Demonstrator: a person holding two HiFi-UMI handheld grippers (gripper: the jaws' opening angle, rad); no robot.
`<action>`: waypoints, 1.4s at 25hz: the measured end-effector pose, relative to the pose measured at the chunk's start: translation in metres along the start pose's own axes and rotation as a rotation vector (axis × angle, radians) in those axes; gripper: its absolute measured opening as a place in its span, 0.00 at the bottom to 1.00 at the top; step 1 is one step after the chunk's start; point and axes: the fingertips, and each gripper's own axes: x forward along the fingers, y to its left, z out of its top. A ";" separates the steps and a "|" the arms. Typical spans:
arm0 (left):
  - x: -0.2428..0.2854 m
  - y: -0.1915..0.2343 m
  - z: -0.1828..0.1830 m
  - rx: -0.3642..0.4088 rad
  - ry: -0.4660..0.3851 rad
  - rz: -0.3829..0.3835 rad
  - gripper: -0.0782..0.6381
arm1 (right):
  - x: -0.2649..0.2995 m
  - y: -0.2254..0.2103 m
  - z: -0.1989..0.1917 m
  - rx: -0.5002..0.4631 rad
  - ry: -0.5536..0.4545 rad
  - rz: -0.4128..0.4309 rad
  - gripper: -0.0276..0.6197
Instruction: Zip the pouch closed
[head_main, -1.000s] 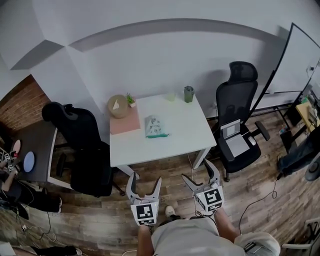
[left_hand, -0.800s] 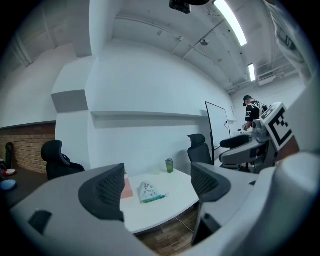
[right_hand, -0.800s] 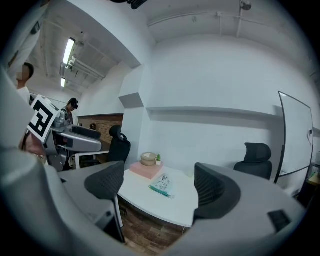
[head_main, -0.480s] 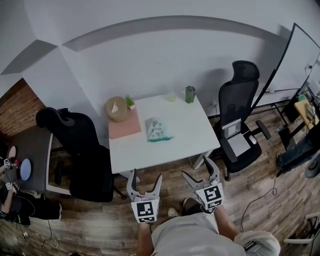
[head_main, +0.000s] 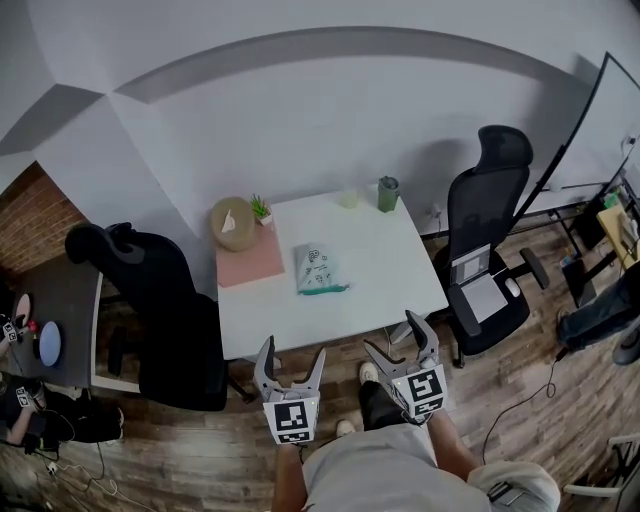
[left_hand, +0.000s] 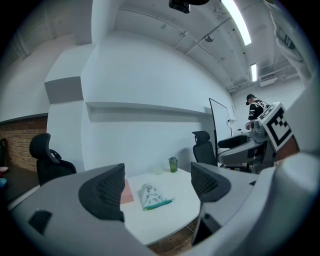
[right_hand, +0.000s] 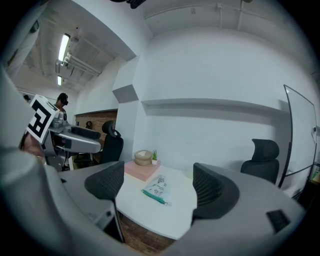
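Pouch (head_main: 320, 270) lies flat near the centre of the white table (head_main: 385, 260), with its teal zip edge toward the near edge. Nothing touches it.

Left tongs (head_main: 292, 352) and right tongs (head_main: 391, 337) are both released, jaws wide apart and nothing between them. Both are held off the near edge, well apart from the pouch.

Pink mat (head_main: 250, 265) sits at the back-left corner, with a round tan container (head_main: 233, 222) and a small plant (head_main: 262, 208) at its back. Green cup (head_main: 388, 193) stands at the back-right corner.
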 end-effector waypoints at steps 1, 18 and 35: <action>0.007 0.002 0.000 -0.001 0.003 0.004 0.67 | 0.007 -0.004 -0.001 0.001 0.002 0.007 0.72; 0.121 0.011 -0.001 0.005 0.089 0.114 0.67 | 0.113 -0.083 0.002 0.014 0.001 0.161 0.68; 0.202 0.006 -0.052 -0.009 0.223 0.194 0.62 | 0.194 -0.121 -0.059 0.004 0.125 0.372 0.46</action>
